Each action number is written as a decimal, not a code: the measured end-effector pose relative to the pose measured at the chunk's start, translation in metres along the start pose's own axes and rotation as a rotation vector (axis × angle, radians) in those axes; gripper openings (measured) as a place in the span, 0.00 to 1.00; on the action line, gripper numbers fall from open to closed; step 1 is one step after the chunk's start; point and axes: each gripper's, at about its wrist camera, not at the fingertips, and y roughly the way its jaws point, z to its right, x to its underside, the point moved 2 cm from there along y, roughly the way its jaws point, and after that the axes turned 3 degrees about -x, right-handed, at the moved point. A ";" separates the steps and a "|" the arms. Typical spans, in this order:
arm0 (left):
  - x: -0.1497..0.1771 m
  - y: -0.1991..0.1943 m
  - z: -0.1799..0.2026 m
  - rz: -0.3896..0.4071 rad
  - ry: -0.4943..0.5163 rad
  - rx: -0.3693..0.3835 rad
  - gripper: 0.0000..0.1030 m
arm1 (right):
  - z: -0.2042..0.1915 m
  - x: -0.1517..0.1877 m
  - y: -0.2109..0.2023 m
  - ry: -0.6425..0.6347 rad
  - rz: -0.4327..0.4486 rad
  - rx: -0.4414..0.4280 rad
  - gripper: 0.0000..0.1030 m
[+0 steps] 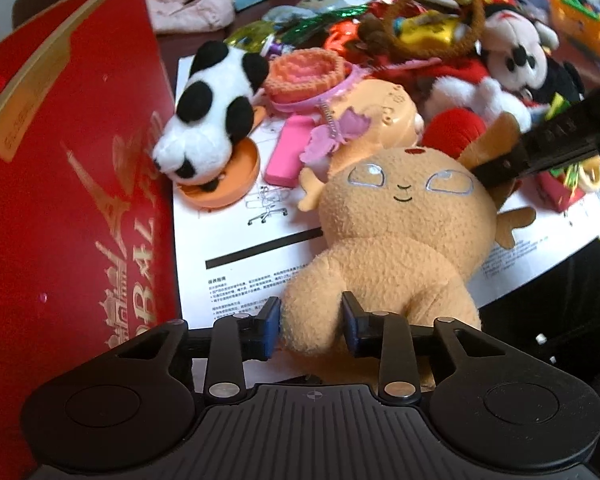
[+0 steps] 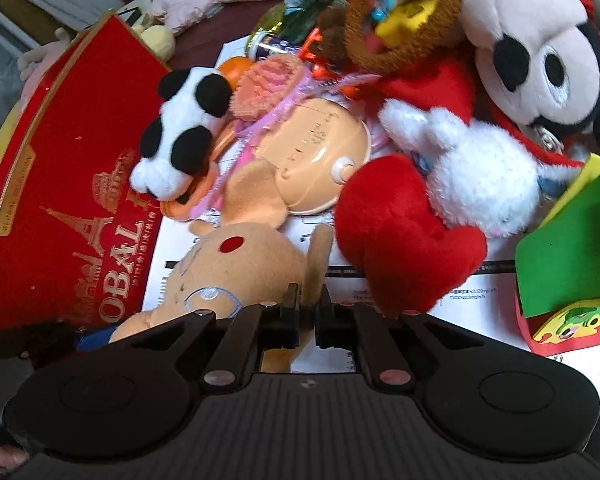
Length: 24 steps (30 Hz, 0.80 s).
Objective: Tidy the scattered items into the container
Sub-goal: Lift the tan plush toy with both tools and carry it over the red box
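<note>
A tan plush deer [image 1: 396, 232] lies on white paper sheets [image 1: 236, 256] beside a large red round box [image 1: 68, 184]. My left gripper [image 1: 311, 328] is shut on the deer's lower body. My right gripper [image 2: 310, 312] is shut on the deer's antler [image 2: 320, 256]; it shows as a black bar at the right in the left wrist view [image 1: 548, 148]. The deer's head [image 2: 236, 264] and the red box [image 2: 72, 184] also show in the right wrist view.
A panda plush [image 1: 208, 112] on an orange dish leans against the box. A red plush heart [image 2: 404, 232], a white plush, a mouse plush [image 2: 536, 52], a peach plastic toy [image 2: 316, 152], a green foam piece [image 2: 572, 248] and many small items crowd the table.
</note>
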 end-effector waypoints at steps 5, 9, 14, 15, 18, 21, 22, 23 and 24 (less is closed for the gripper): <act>-0.003 -0.008 0.005 0.000 -0.001 -0.013 0.19 | -0.013 0.001 -0.010 -0.070 0.049 0.010 0.06; -0.007 -0.017 0.004 0.018 -0.035 -0.016 0.19 | -0.022 -0.007 -0.026 -0.107 0.101 -0.014 0.06; -0.024 -0.045 0.003 0.085 -0.058 -0.017 0.19 | -0.032 -0.022 -0.050 -0.135 0.159 -0.020 0.06; -0.030 -0.053 0.001 0.107 -0.065 -0.016 0.19 | -0.035 -0.027 -0.057 -0.142 0.176 -0.023 0.06; -0.046 -0.077 -0.005 0.178 -0.092 -0.015 0.20 | -0.046 -0.043 -0.081 -0.170 0.237 -0.034 0.06; -0.062 -0.103 -0.018 0.260 -0.132 -0.018 0.20 | -0.066 -0.061 -0.108 -0.212 0.306 -0.048 0.06; -0.067 -0.114 -0.025 0.293 -0.149 -0.025 0.20 | -0.077 -0.069 -0.117 -0.236 0.332 -0.053 0.06; -0.071 -0.125 -0.033 0.330 -0.168 -0.038 0.21 | -0.089 -0.075 -0.124 -0.262 0.353 -0.058 0.06; -0.074 -0.136 -0.042 0.365 -0.188 -0.054 0.21 | -0.103 -0.082 -0.129 -0.289 0.371 -0.063 0.06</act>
